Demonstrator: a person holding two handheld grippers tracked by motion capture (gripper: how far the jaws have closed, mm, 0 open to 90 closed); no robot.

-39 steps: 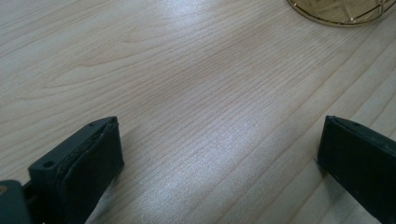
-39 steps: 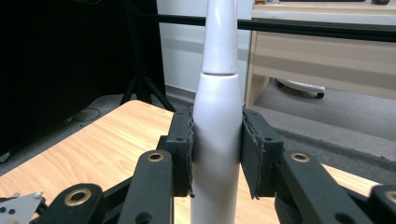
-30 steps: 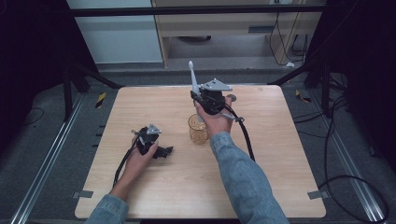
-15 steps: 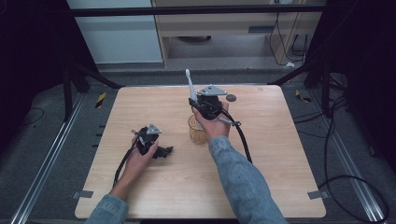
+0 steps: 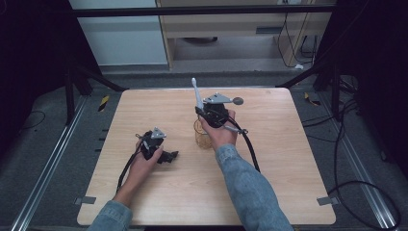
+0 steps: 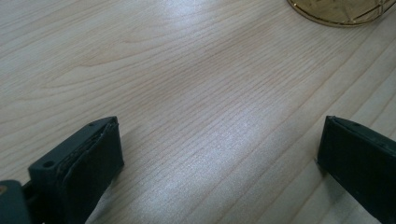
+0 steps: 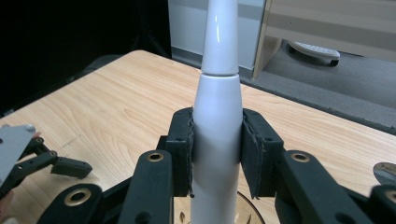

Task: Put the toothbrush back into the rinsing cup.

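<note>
Right tool point(image 5: 206, 115) is clamped on the thick lower body of a white plastic electric toothbrush point(image 5: 196, 94), held upright with its slim neck and head pointing up; in the right gripper view both black pads press the white barrel point(image 7: 217, 135) from either side, with no gap showing. Compared with the frames one second and half a second back, the right hand has come down and toward the person a little: the toothbrush head sits lower against the far tabletop edge, and the tool is now directly above the gold wire-mesh cup point(image 5: 202, 137) standing near the middle of the light wood tabletop point(image 5: 288, 159). The cup's rim shows just under the barrel at the bottom of the right gripper view point(image 7: 247, 212), so the butt end appears to be at or entering the mouth; whether it touches the base I cannot tell. The cup itself has not shifted. Left tool point(image 5: 166, 156) has stayed where it was, resting low on the tabletop left of the cup, jaws spread wide with nothing but bare wood between them. Judgement: insertion is under way and nearly aligned; remaining work is a straight descent, then letting go. Risk is the barrel catching the rim and tipping the light cup.
</note>
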